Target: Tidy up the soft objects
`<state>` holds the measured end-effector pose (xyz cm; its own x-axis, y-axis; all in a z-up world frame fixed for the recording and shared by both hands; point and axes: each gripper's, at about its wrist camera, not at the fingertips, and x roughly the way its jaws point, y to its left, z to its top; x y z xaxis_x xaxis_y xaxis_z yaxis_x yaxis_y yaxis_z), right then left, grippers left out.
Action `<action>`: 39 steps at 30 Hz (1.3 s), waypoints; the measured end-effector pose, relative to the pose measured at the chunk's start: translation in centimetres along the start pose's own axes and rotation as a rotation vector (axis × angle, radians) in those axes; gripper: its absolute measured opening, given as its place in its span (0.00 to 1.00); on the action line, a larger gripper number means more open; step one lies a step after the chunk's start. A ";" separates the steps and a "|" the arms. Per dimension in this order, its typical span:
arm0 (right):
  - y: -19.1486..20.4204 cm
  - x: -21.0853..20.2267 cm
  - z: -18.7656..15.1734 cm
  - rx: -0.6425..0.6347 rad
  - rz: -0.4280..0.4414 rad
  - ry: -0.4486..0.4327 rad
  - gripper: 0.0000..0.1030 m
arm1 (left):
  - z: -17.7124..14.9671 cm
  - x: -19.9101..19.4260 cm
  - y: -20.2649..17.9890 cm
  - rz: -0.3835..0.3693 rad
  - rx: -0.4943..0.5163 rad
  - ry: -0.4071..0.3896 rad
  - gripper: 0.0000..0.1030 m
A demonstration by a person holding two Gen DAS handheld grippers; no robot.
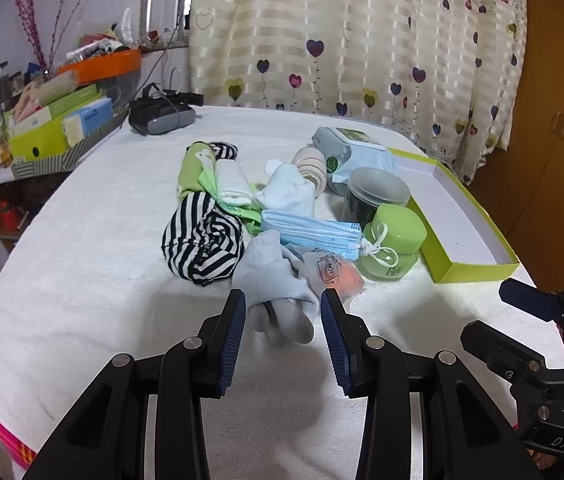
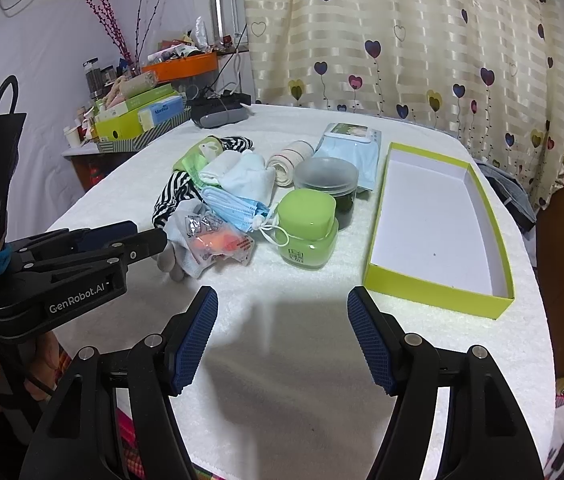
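Note:
A pile of soft things lies mid-table: a grey sock (image 1: 278, 292), a black-and-white striped cloth (image 1: 202, 240), blue face masks (image 1: 310, 232), a white sock (image 1: 288, 192), a green cloth (image 1: 196, 164) and a rolled beige sock (image 1: 310, 164). My left gripper (image 1: 283, 300) is open with its fingers either side of the grey sock's near end, which also shows in the right wrist view (image 2: 174, 256). My right gripper (image 2: 282, 304) is open and empty over bare towel, in front of the pile. An empty green box (image 2: 438, 216) lies to the right.
A green jar (image 2: 308, 232), a dark jar with a clear lid (image 2: 328, 184), a wet-wipes pack (image 2: 350, 148) and a small plastic packet with orange contents (image 2: 218, 240) sit among the pile. A black headset (image 1: 162, 116) lies at the far left corner. A cluttered side shelf (image 1: 54, 120) stands left.

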<state>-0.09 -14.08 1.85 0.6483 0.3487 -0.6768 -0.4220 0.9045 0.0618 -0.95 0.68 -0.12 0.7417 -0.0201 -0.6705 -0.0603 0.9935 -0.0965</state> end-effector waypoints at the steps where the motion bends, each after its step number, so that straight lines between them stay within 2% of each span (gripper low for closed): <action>1: 0.0 0.0 0.0 0.001 -0.001 0.000 0.66 | 0.0 0.0 0.0 -0.001 0.001 0.000 0.37; 16: -0.1 0.4 0.2 0.004 0.008 0.005 0.66 | 0.0 0.1 -0.8 -0.018 0.024 -0.002 0.37; 21: -0.3 0.9 0.3 0.004 0.017 0.009 0.66 | 0.1 0.4 -0.4 -0.059 0.013 0.003 0.37; 39: -1.4 2.5 0.8 0.008 0.052 0.008 0.66 | 0.8 1.5 -0.7 -0.041 0.030 -0.007 0.37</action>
<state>2.60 -14.31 0.63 0.6202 0.3934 -0.6787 -0.4502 0.8870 0.1027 0.75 0.03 -0.48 0.7479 -0.0596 -0.6611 -0.0104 0.9948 -0.1015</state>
